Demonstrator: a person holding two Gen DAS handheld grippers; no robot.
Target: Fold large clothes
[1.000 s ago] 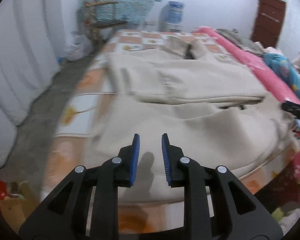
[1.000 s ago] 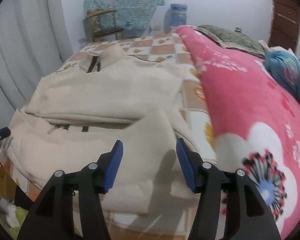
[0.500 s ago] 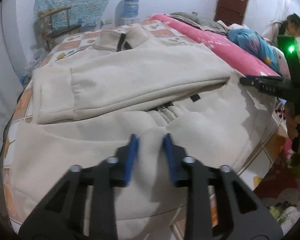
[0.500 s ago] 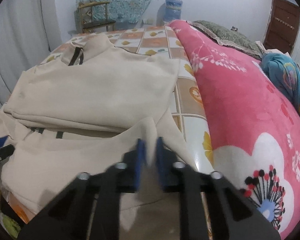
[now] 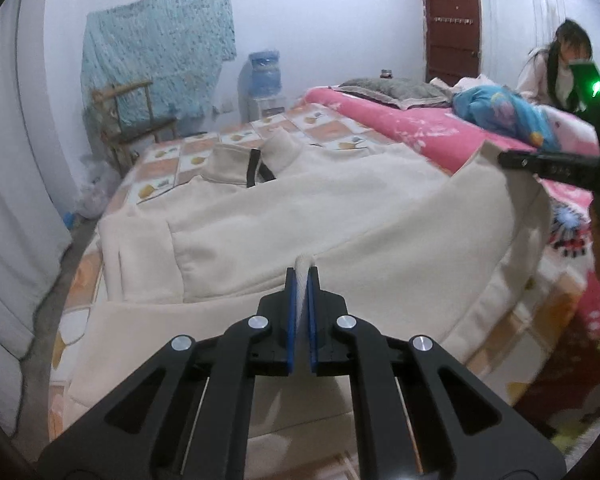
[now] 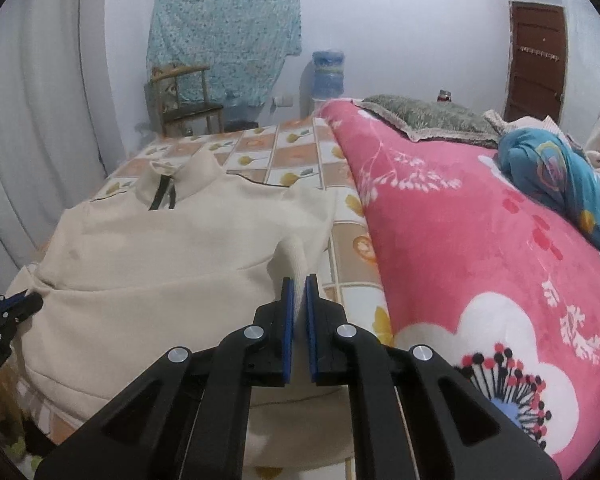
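— So where is the cream jacket (image 5: pixel 340 216) lying?

— On the bed (image 6: pixel 300 148), spread over the checked sheet, its zipped collar (image 5: pixel 252 160) toward the far end where the wooden chair (image 6: pixel 184 96) stands. The pink blanket (image 6: pixel 480 240) lies just beside the jacket, along the side away from the curtain.

— And the left tool (image 5: pixel 301 280)?

— Its jaws have just been closing, and now they are clamped on a fold of the jacket's near hem; a ridge of cream cloth stands up between the blue pads (image 5: pixel 290 312). From that pinch the hem runs in a raised curve across to the right tool (image 5: pixel 548 164), seen as a black bar with a green light over the blanket side of the jacket.

— What does the right tool (image 6: pixel 299 284) do in its own view?

— It too is gripping the jacket. Its pads press on a ribbed bit of the hem at the corner nearest the blanket, and the cloth peaks up just past the tips. The left tool (image 6: pixel 8 312) shows at the jacket's opposite edge, toward the curtain.

— Anything else near the jacket?

— A water bottle (image 5: pixel 265 70) stands beyond the bed's far end beside the chair, and a person (image 5: pixel 556 68) sits past the blanket, near the brown door (image 5: pixel 452 28).
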